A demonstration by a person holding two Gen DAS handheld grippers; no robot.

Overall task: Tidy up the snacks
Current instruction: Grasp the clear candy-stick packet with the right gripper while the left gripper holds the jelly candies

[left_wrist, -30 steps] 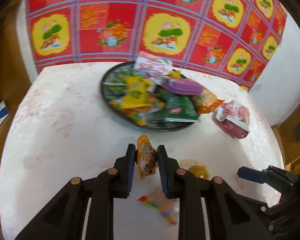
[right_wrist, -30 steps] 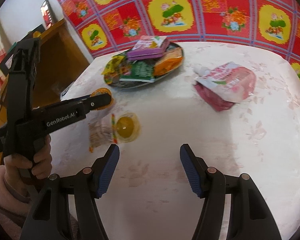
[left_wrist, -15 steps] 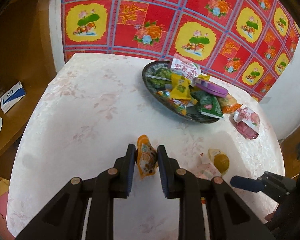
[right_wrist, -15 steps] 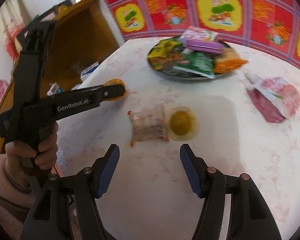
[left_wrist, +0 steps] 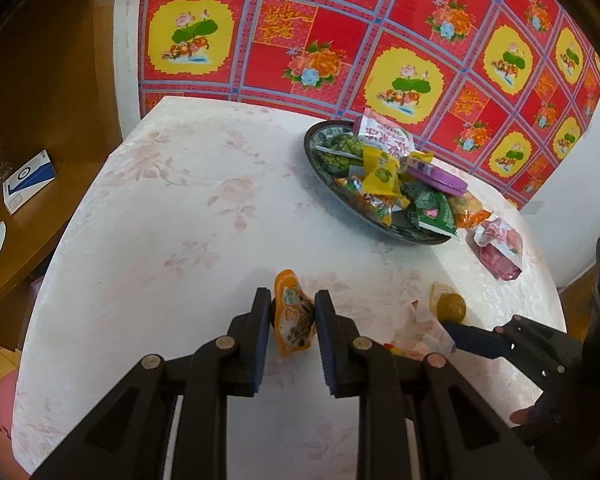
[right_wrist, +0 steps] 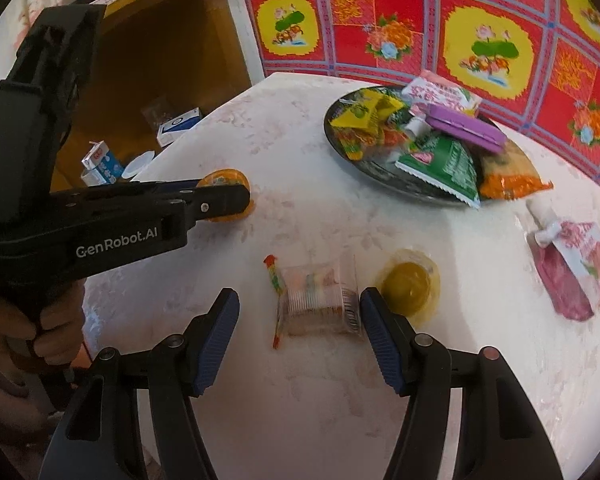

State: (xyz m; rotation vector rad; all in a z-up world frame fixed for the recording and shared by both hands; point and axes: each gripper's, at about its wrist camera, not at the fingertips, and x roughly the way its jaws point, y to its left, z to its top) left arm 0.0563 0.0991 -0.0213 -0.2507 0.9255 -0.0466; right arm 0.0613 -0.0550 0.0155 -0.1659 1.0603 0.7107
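Note:
My left gripper (left_wrist: 289, 312) is shut on a small orange snack packet (left_wrist: 294, 316) and holds it above the white table (left_wrist: 172, 216). My right gripper (right_wrist: 298, 312) is open, its jaws on either side of a clear candy packet (right_wrist: 316, 304) lying on the table. A yellow jelly cup (right_wrist: 410, 286) sits just right of that packet. A dark round plate (right_wrist: 340, 136) at the back holds several snack packs. A pink pouch (right_wrist: 576, 268) lies at the right. The left gripper also shows in the right wrist view (right_wrist: 226, 200).
A red and yellow patterned cloth (left_wrist: 380, 40) hangs behind the table. A wooden cabinet (right_wrist: 160, 60) stands at the left with small boxes (right_wrist: 178, 122) and a milk carton (right_wrist: 100, 162) on its shelf. The table edge curves close on the left.
The left gripper has pulled back and to the left with the orange packet in it. The right gripper has moved left and down until it straddles the clear candy packet.

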